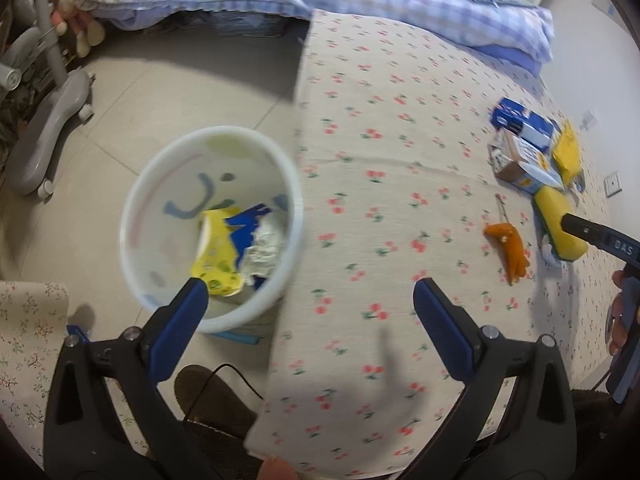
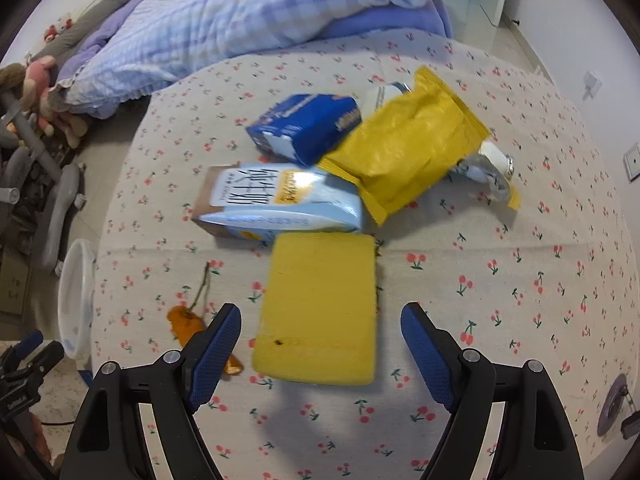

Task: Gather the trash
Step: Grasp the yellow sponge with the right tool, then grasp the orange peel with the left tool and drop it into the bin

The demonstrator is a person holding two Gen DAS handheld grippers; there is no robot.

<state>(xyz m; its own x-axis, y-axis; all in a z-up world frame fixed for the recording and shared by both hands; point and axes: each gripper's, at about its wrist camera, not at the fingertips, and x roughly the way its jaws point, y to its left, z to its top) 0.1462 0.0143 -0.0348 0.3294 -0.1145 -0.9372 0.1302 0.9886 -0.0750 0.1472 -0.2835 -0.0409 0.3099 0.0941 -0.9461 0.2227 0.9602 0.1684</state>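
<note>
A white bin (image 1: 140,216) stands on the floor beside the bed and holds a yellow wrapper (image 1: 218,248), blue scrap and crumpled paper. My left gripper (image 1: 310,294) is open and empty, above the bed edge next to the bin. My right gripper (image 2: 320,320) is open and empty, just in front of a yellow sponge (image 2: 320,308) lying on the cherry-print sheet (image 2: 480,280). Behind the sponge lie a light-blue carton (image 2: 280,200), a blue carton (image 2: 304,128), a yellow bag (image 2: 408,148) and a silver wrapper (image 2: 492,168). An orange peel (image 2: 184,322) lies left of the sponge.
A checked blue quilt (image 2: 224,24) is bunched at the head of the bed. A grey chair base (image 1: 56,128) and stuffed toys (image 1: 76,8) stand on the tiled floor at the left. My slippered foot (image 1: 208,400) is near the bin.
</note>
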